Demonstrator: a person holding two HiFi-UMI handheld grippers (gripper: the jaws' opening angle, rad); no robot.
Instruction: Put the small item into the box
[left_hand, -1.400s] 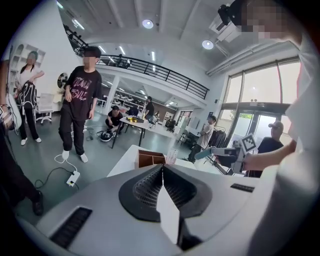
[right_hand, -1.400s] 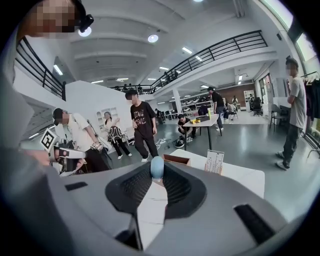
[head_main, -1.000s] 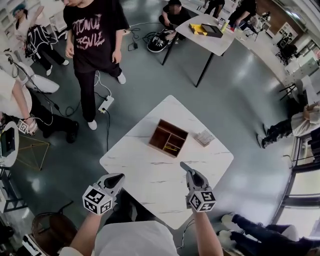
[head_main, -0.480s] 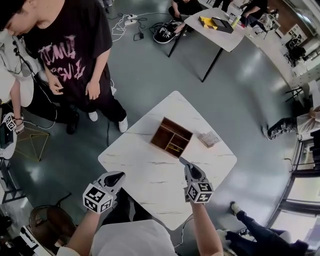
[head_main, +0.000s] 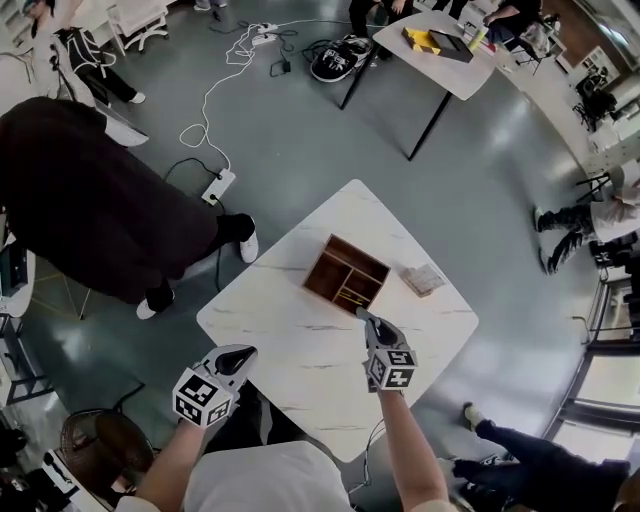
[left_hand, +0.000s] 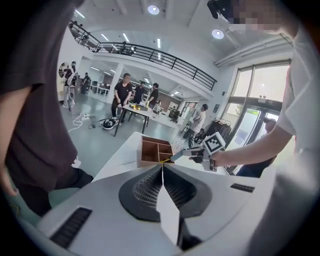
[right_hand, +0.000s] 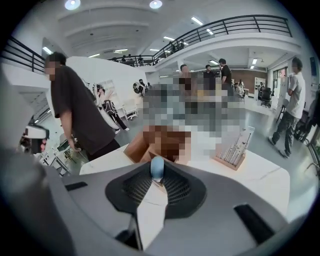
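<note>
R gripper (head_main: 362, 317): jaws pinched on small item (right_hand: 157, 168), pale blue, stuck up at their tips; I hold it at the near corner of box (head_main: 317, 263), above table (head_main: 290, 335).
L gripper (head_main: 243, 352): jaws pressed together, nothing between; near-left table edge, well apart from box.

The box (head_main: 347, 274) sits on the middle of the table (head_main: 270, 320). A small rack (head_main: 423, 279) stands on the table just to its right, apart from it. My right gripper (head_main: 363, 317) is over the table just before the box's near edge, with the small item (right_hand: 157, 169) between its jaws. My left gripper (head_main: 243, 353) is at the table's near left edge, well apart from the box. A second table (head_main: 440, 70) stands far behind.
</note>
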